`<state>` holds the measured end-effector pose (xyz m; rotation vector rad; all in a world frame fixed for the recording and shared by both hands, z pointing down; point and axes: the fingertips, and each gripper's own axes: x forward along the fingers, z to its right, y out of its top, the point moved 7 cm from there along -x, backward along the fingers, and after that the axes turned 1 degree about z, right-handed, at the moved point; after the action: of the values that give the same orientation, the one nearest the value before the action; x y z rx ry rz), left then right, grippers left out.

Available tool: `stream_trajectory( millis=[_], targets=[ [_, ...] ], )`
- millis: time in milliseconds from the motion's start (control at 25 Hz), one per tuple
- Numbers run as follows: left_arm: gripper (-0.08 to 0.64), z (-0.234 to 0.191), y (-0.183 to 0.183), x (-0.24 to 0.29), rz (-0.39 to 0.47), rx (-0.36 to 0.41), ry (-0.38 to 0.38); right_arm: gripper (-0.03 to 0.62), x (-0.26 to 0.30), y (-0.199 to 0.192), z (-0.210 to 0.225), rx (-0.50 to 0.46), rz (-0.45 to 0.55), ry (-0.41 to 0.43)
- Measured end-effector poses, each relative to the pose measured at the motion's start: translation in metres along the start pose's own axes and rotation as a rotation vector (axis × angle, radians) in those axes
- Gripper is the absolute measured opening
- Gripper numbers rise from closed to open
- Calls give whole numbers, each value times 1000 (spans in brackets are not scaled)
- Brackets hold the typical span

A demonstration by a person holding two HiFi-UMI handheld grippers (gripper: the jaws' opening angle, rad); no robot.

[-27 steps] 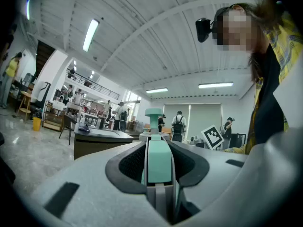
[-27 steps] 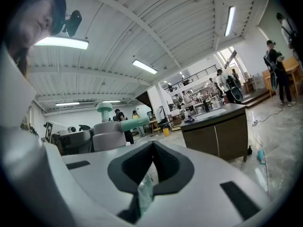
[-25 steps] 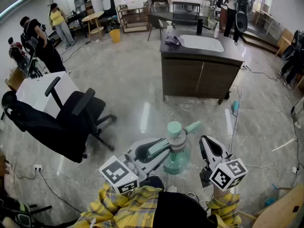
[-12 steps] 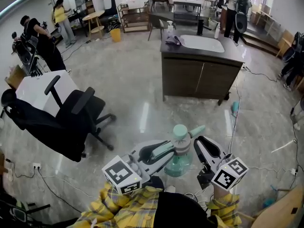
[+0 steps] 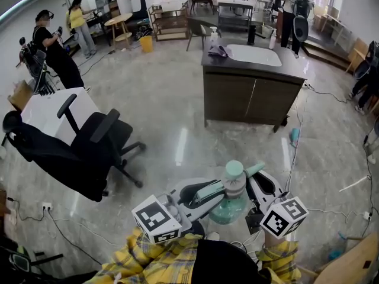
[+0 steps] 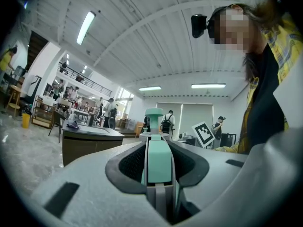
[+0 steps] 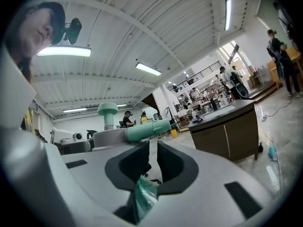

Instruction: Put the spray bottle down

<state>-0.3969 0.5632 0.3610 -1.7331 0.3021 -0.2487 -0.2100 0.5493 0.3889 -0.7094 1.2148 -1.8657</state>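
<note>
Materials and finishes noted.
The spray bottle (image 5: 230, 206) is smooth translucent green plastic; the floor (image 5: 172, 117) glossy, polished, stone-like; the cabinet (image 5: 249, 96) dark matt wood; the sleeve (image 5: 166, 256) yellow plaid cloth.

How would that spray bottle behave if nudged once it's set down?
The spray bottle looks like translucent plastic, so probably light, not fragile. Its tall head over a rounded body suggests it could tip if nudged. Held by the left gripper at its top only, it may swing.
</note>
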Motion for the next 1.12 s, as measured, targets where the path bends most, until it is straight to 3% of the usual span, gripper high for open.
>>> stream_trajectory(
  millis=[160, 440, 520, 680, 800, 1000, 1120],
  targets=[
    [120, -2, 6, 8, 28, -28, -10, 46, -4, 10, 5, 13, 41, 6],
    [119, -5, 10, 10, 25, 7, -2, 46, -12, 16, 4, 25, 87, 122],
    [119, -4, 11, 11, 26, 15, -2, 53, -16, 18, 6, 75, 107, 173],
    [120, -4, 10, 12, 16, 31, 5, 176, -17, 23, 5, 161, 121, 253],
    [119, -5, 9, 12, 21, 35, -1, 187, -14, 21, 7, 225, 113, 271],
    [120, -6, 11, 14, 32, 38, -30, 225, -11, 22, 7, 415, 160, 362],
    [120, -4, 9, 18, 15, 57, -32, 240, -9, 27, 3, 402, 149, 384]
  ],
)
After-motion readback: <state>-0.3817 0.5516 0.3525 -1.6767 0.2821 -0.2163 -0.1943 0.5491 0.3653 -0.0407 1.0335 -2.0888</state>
